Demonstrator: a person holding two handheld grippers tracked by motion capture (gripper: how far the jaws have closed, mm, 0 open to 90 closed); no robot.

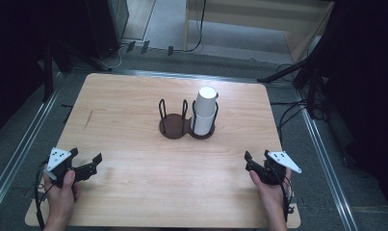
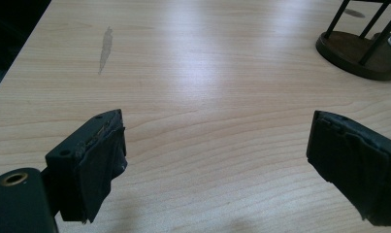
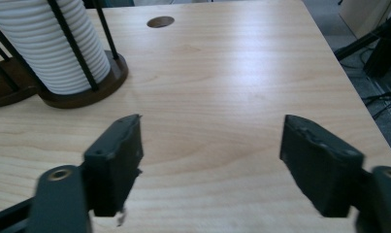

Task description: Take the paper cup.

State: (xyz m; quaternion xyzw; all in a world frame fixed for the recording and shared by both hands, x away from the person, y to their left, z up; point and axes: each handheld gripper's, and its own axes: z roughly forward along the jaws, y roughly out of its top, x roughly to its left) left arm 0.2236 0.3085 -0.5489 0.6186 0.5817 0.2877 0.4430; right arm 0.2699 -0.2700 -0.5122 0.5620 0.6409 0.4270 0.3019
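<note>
A dark brown two-bay holder [image 1: 174, 126] with black wire posts stands at the table's middle. Its right bay holds a tall stack of white ribbed cups [image 1: 205, 110]; its left bay is bare. My left gripper [image 1: 86, 155] rests near the front left corner, open, nothing between its jaws. My right gripper [image 1: 257, 155] sits at the front right, also open and holding nothing. In the left gripper view the left gripper [image 2: 218, 117] faces bare wood, with the holder [image 2: 355, 53] far right. In the right gripper view the right gripper [image 3: 212, 120] stands wide apart, and the cups [image 3: 52, 43] rise upper left.
The light wooden table [image 1: 134, 101] has rounded corners, a grey smear [image 2: 105, 48] on its left side and a round hole [image 3: 160, 21] near the far edge. Dark stands and cables [image 1: 297, 110] surround the table on the floor.
</note>
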